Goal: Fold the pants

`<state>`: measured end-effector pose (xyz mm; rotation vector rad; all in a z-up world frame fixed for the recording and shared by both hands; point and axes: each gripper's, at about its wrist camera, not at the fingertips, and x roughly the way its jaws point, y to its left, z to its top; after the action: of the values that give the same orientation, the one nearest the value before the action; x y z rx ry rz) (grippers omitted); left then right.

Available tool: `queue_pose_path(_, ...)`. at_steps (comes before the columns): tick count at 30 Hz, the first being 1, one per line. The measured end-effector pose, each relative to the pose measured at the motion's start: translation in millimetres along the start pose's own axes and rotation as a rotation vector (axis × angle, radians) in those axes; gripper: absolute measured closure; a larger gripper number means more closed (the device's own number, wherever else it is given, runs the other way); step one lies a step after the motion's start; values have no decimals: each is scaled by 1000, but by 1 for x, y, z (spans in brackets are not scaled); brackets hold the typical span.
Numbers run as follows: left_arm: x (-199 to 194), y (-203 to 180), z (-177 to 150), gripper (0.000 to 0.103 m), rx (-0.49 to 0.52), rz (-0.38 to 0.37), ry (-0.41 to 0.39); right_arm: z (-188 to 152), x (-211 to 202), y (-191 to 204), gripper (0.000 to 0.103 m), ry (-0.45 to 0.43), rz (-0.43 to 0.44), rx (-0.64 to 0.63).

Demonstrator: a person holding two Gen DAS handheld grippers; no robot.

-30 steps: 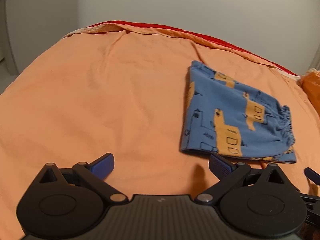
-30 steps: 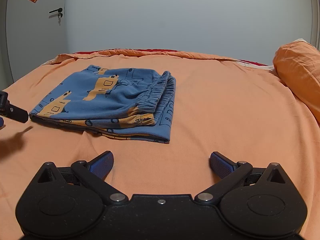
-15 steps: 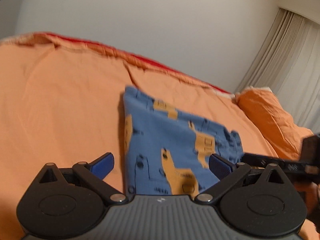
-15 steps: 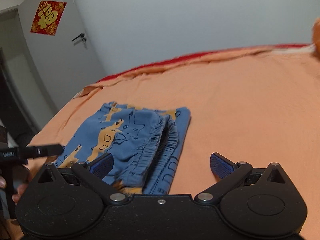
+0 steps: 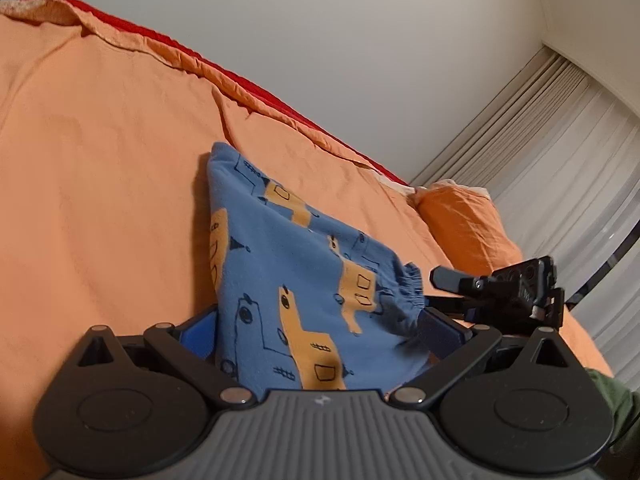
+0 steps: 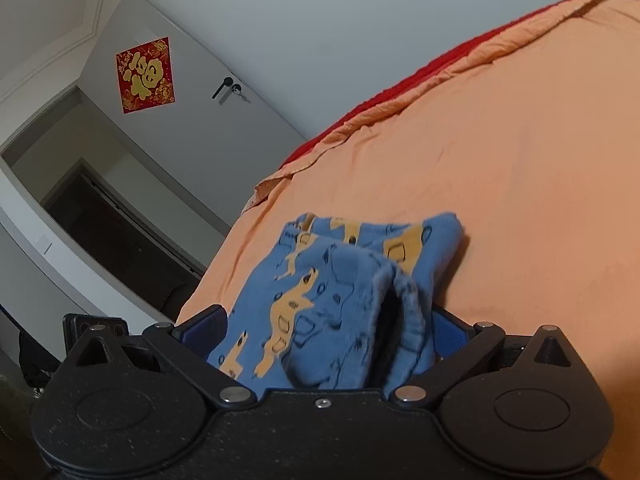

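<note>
While lying folded on the orange bedsheet, blue pants with yellow vehicle prints sit between both tools' spread fingers. Left gripper: wide apart, straddling one folded edge. Right gripper: likewise wide, straddling the elastic waistband end. Orange pillow beyond.

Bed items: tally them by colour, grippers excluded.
Blue: 1, the folded pants
Orange: 2, the bedsheet and the pillow
Total: 3
</note>
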<state>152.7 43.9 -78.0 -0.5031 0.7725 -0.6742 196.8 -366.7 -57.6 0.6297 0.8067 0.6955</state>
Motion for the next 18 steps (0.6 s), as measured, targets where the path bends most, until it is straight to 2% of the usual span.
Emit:
queue_pose_path(2, 5, 6, -1, 1, -8, 17, 34, -6, -4, 2, 1, 2, -6, 0)
queue_pose_path(5, 6, 7, -3, 1, -13, 18, 29, -10, -5, 6, 3, -7, -39, -1)
queue_pose_path(8, 7, 1, -2, 7, -2, 76, 49, -11, -1, 10, 14, -25, -118, 11)
queue_pose_path(11, 4, 1, 0, 10, -41, 100, 50, -15, -1, 15, 30, -49, -188, 11)
queue_pose_path(13, 1, 3, 1, 16, -81, 118, 45, -18, -4, 13, 52, -74, -236, 38)
queue_pose_path(16, -3, 7, 2, 33, -133, 146, 40, -21, -6, 11, 61, -101, -274, 82)
queue_pose_path(18, -6, 10, 1, 61, -165, 193, 39, -24, -5, 17, 66, -107, -300, 66)
